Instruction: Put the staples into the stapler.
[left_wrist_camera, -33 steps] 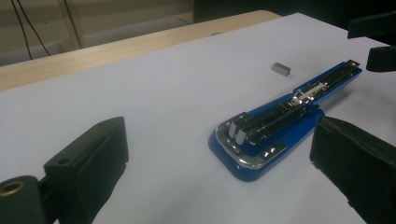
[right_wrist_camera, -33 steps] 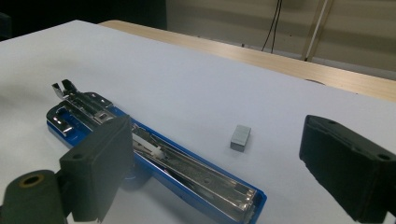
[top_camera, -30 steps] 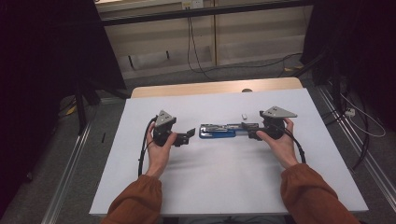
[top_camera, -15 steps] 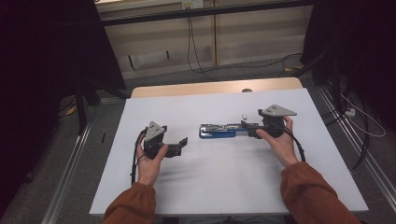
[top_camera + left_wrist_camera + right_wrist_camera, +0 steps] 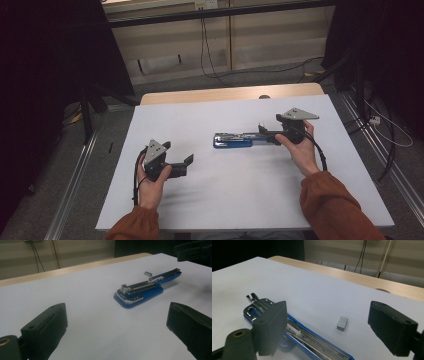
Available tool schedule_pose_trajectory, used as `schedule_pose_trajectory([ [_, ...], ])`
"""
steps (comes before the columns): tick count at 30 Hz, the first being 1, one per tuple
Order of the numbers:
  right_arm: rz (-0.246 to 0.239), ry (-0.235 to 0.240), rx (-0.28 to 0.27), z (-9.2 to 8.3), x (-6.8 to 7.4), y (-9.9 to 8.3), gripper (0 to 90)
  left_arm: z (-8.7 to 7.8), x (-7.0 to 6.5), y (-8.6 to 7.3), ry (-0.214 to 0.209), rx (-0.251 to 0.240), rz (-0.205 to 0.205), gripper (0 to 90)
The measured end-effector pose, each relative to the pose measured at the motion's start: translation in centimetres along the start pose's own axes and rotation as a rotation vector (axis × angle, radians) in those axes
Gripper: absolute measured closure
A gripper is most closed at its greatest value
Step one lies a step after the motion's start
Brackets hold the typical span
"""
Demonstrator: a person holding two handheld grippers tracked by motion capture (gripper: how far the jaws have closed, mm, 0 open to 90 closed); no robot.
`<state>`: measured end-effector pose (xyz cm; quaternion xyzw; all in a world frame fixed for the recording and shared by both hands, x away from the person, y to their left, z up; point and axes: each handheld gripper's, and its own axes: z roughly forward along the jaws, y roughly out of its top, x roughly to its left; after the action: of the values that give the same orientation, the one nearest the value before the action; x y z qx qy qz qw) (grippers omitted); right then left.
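Note:
A blue stapler [image 5: 232, 140] lies opened flat at the middle of the white table [image 5: 225, 200]. My right gripper [image 5: 266, 134] is at its right end. In the right gripper view its jaws [image 5: 330, 315] stand open and have just been closing a little; the left one hangs over the stapler's metal rail [image 5: 307, 340]. A small grey staple block [image 5: 342, 323] lies on the table between them, untouched. My left gripper [image 5: 186, 165] is open at the near left, well away from the stapler. Its own view looks between wide jaws [image 5: 117, 332] at the stapler [image 5: 140, 291] and staple block [image 5: 147, 273].
The table's far side ends in a bare wooden strip [image 5: 230, 94]. Cables [image 5: 210, 55] run over the floor behind it. Metal rails [image 5: 75, 170] flank the table left and right. The white surface between the two hands and toward the near edge is bare.
My left gripper has drawn back from the stapler's left end toward the near left of the table. The right hand and the stapler have stayed put.

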<state>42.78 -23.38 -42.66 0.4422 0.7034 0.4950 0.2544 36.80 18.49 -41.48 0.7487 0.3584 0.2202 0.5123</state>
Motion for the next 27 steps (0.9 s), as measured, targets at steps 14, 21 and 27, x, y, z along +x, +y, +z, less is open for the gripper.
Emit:
schedule_pose_trajectory([
  [14,0.014,-0.025,0.043,1.2,-1.0,1.1,14.8,-2.9,-1.4,-1.3,0.028,-0.013,0.054,3.4],
  [21,0.014,-0.033,0.077,2.2,-1.6,2.1,16.0,-4.2,-1.9,-1.8,0.042,-0.017,0.015,3.4],
  [27,0.03,0.003,0.087,2.9,-2.1,2.8,19.3,-4.4,-1.6,-2.3,0.038,0.002,0.006,3.4],
])
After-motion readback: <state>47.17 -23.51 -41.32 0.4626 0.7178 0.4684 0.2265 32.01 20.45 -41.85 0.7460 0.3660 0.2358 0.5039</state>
